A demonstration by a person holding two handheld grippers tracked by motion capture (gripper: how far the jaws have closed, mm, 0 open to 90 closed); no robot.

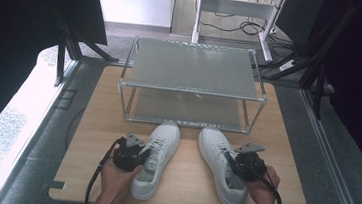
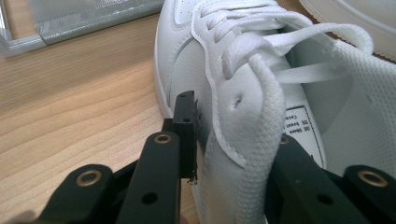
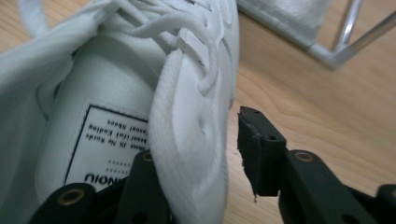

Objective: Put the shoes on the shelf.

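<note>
Sneakers (image 1: pixel 157 157): smooth white leather, woven padded collars.

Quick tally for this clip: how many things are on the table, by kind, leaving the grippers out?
White sneakers: 2, left one, right one
Two-tier metal shoe rack: 1
Total: 3

Both sneakers, the left shoe (image 2: pixel 196 70) and the right shoe (image 3: pixel 196 116), look like smooth matt white leather-ish uppers with a soft knit mesh collar and woven cloth laces. The bench (image 1: pixel 95 139) is pale wood with a visible grain and a satin finish. The rack (image 1: pixel 194 70) behind them has shiny metal tubes with dull grey shelves, and the gripper fingers (image 2: pixel 186 126) are matt black plastic with brass-looking rivets.
</note>
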